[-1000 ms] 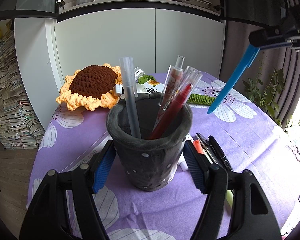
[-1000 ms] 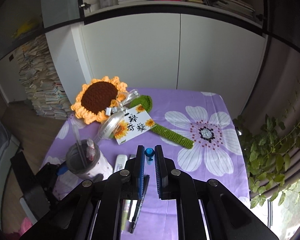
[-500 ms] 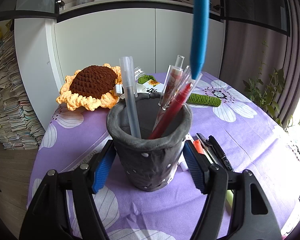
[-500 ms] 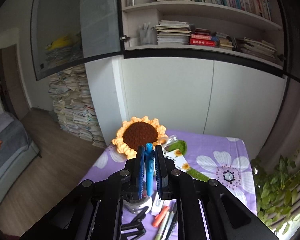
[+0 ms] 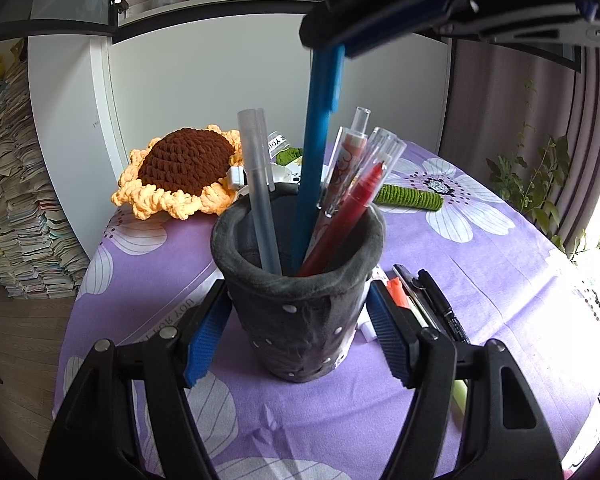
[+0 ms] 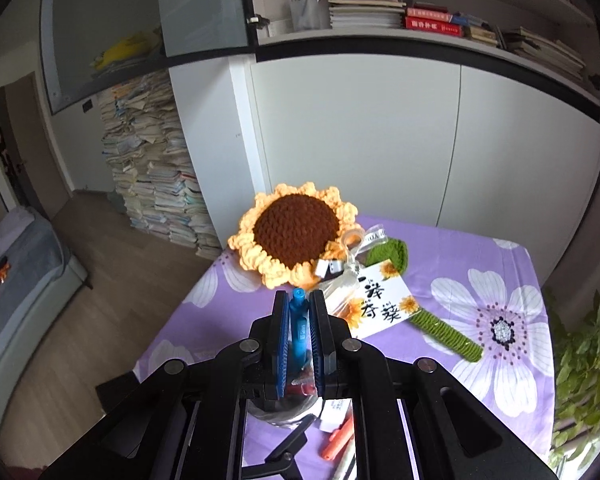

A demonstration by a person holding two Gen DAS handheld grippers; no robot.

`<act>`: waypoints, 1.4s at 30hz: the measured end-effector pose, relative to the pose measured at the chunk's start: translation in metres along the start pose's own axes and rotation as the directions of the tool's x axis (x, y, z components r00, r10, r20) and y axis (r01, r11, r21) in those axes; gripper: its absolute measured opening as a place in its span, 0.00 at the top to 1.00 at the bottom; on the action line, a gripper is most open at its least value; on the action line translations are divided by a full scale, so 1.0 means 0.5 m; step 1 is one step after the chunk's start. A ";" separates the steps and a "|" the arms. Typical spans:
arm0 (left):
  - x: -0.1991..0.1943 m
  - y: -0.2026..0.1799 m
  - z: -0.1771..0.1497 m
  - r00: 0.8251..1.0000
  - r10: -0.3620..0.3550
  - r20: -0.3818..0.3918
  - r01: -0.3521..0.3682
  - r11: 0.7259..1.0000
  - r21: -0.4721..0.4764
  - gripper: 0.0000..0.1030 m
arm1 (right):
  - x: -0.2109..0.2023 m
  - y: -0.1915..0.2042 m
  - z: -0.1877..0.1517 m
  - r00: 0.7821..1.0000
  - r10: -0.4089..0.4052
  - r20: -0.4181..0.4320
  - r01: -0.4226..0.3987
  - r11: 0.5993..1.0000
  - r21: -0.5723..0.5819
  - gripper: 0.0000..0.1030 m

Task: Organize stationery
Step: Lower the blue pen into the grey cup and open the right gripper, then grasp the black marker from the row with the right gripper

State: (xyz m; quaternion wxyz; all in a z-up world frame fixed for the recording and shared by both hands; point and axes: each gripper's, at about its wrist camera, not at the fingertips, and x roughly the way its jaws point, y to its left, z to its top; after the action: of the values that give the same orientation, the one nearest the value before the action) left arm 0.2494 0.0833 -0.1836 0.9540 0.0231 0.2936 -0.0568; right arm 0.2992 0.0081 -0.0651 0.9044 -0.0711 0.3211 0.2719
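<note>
On purple floral cloth (image 5: 480, 280) by white cabinets (image 6: 380, 140): left tool (image 5: 296, 328) clamping pen cup (image 5: 300, 304), right tool (image 6: 299, 344) pinching blue pen (image 6: 299, 320).

Blue pen's (image 5: 318, 148) tip inside holder (image 5: 300, 312)

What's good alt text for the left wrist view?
A blue pen, gripped from above by the right gripper, stands lowered into a dark pen cup already holding several pens. The left gripper clamps the cup on a purple flowered tablecloth.
</note>
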 end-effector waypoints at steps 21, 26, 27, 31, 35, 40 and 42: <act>0.006 0.002 -0.001 1.000 -0.003 -0.006 0.002 1.000 -0.003 0.33 | 0.012 -0.166 -0.156 0.951 -0.100 -0.294 0.159 0.970 0.186 0.85; 0.006 0.003 -0.001 1.000 -0.003 -0.006 0.003 1.000 -0.003 0.33 | 0.056 -0.194 -0.228 0.917 -0.045 -0.396 0.158 0.953 0.258 0.85; 0.006 0.002 -0.001 1.000 -0.003 -0.006 0.003 1.000 -0.003 0.33 | 0.061 -0.196 -0.234 0.915 -0.036 -0.401 0.155 0.951 0.268 0.85; 0.006 0.003 -0.001 1.000 -0.003 -0.006 0.003 1.000 -0.003 0.33 | 0.072 -0.199 -0.238 0.914 -0.022 -0.406 0.150 0.946 0.286 0.85; 0.006 0.003 -0.001 1.000 -0.002 -0.006 0.002 1.000 -0.002 0.33 | 0.090 -0.196 -0.231 0.913 -0.015 -0.407 0.145 0.946 0.290 0.85; 0.006 0.002 -0.001 1.000 -0.003 -0.006 0.003 1.000 -0.003 0.33 | 0.123 -0.195 -0.228 0.906 -0.008 -0.424 0.146 0.945 0.294 0.85; 0.006 0.002 -0.001 1.000 -0.003 -0.006 0.003 1.000 -0.003 0.33 | 0.135 -0.194 -0.226 0.902 -0.019 -0.432 0.156 0.946 0.284 0.85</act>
State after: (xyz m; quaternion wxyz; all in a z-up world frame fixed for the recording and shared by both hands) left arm 0.2518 0.0841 -0.1858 0.9531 0.0216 0.2964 -0.0576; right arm 0.3337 -0.0778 -0.1998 0.8241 0.0009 0.5450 0.1545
